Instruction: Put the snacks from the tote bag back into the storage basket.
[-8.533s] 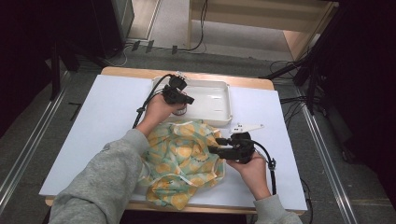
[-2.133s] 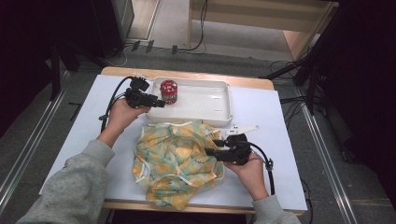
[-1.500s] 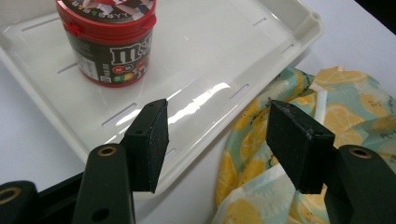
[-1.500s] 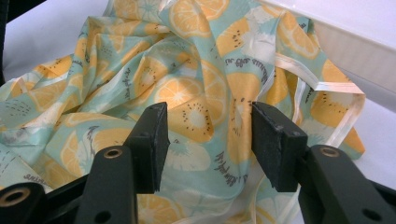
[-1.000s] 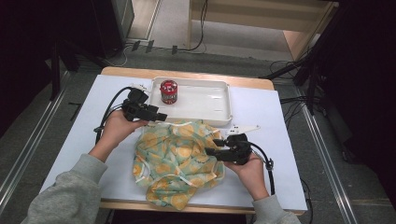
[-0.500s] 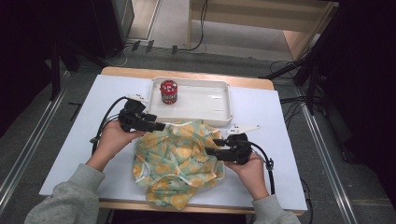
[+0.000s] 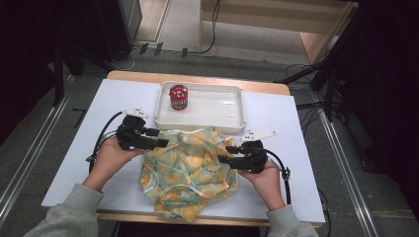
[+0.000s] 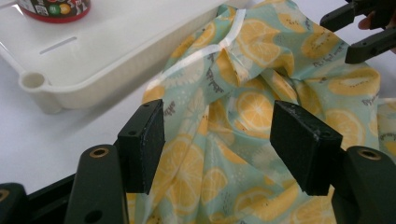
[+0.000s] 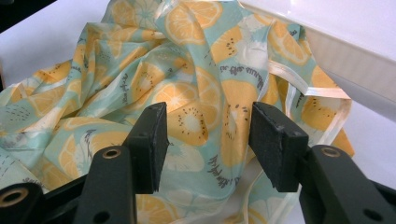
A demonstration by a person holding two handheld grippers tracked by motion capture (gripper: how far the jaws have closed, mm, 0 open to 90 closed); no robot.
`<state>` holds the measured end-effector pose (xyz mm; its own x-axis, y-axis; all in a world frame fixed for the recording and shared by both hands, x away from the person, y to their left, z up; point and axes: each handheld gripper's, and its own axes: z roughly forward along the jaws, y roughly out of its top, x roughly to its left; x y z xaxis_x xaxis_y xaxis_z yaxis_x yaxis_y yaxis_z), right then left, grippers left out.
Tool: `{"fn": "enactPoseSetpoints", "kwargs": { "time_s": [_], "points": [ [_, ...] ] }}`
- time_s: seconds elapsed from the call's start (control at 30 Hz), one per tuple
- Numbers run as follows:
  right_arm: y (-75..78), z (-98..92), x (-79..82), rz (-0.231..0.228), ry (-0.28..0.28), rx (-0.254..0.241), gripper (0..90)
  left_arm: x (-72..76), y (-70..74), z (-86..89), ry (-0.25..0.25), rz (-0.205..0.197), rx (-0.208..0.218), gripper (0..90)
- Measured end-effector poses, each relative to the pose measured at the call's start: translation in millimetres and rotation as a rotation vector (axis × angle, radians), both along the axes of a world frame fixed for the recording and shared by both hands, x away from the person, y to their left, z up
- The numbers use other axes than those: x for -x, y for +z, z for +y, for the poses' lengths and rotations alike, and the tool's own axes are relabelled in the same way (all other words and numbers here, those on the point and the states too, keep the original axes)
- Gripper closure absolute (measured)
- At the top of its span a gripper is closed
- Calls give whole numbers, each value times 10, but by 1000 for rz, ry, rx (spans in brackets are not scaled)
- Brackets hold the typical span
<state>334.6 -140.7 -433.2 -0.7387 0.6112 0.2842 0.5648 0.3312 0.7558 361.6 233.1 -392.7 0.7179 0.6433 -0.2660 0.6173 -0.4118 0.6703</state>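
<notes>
Both tools gaped at bag edges: left tool, right tool; probably positioned for grabbing, nothing clamped.

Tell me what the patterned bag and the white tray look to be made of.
Patterned bag: thin woven or synthetic cloth, matt with a slight sheen; it crumples into soft folds and has a pale stitched binding along its edge.

White tray: most likely moulded plastic, smooth and glossy; it has rounded corners, a rolled rim and light reflections on its floor. Painted metal cannot be ruled out.
</notes>
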Motion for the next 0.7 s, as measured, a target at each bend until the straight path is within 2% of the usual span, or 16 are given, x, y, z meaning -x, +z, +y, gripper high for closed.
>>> {"fn": "enactPoseSetpoints", "kwargs": {
  "time_s": [0.33,0.7],
  "points": [
    [5,-24,-11,0,-2,-3,478,113,-49,91,-7,-29,1,356],
    [3,-17,-11,-14,11,5,473,192,-41,207,-8,-46,15,354]
  ]
}}
